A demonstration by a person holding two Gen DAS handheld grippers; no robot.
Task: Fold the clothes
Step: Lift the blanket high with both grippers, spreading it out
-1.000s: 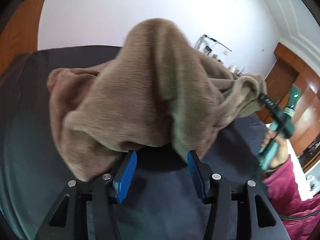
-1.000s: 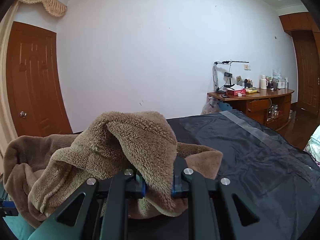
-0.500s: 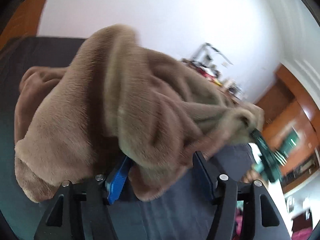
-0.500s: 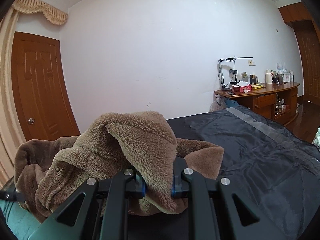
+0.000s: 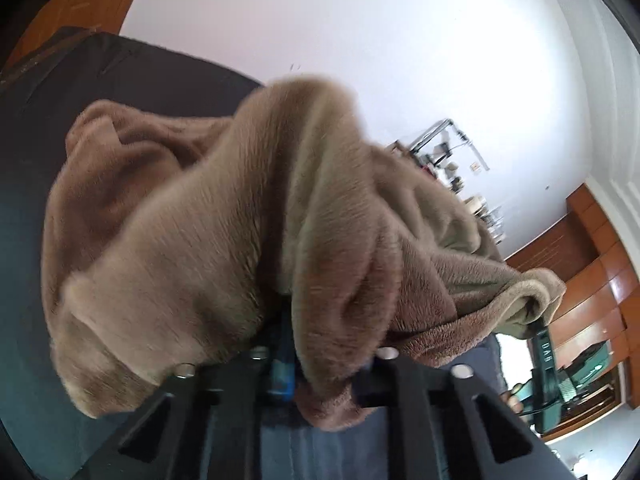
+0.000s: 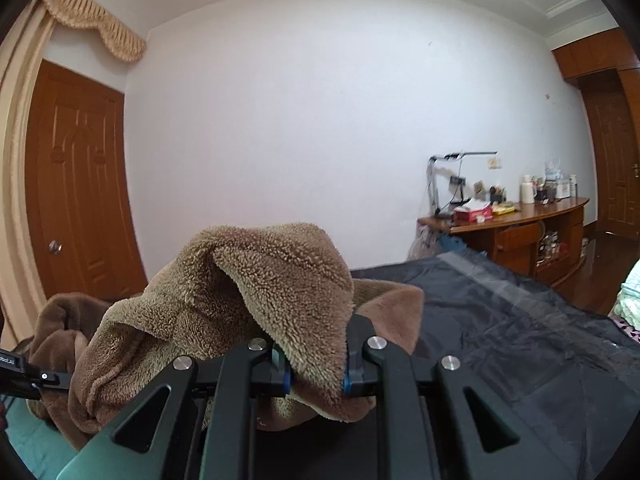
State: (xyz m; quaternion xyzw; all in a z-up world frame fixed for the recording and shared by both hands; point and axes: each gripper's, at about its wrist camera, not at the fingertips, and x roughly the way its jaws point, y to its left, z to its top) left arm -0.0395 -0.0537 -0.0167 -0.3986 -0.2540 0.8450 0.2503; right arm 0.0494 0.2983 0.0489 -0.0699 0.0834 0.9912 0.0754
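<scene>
The right tongs (image 6: pixel 316 372) are pinched tight on a thick fold of a brown fleece garment (image 6: pixel 256 300), the blue pads pressed into the pile on both sides. The left tongs (image 5: pixel 324 376) have cloth bunched between their fingers too; one blue pad shows close against the fold, the other is buried under fleece, and the picture is smeared — so they look closed on the garment, though I cannot be sure how firmly.

The garment (image 5: pixel 224 240) hangs in a loose heap between the two tongs, lifted at both gripped points and sagging in the middle. Its lower part seems to rest on the dark sheet (image 6: pixel 520 340) that covers the surface below, which may be a bed or a bench; the views do not settle which. In the left wrist view the far end of the cloth runs off to the right tongs (image 5: pixel 540 332), with part of a hand (image 5: pixel 514 402) showing just behind them.

As for progress: no flat panel, straight edge or neat crease is visible anywhere. The fleece is crumpled, its woolly side and its smoother side both showing. This fits a garment being picked up to spread out — or one being carried over in the middle of a fold. Either way, a tidy folded shape is not there now.
</scene>
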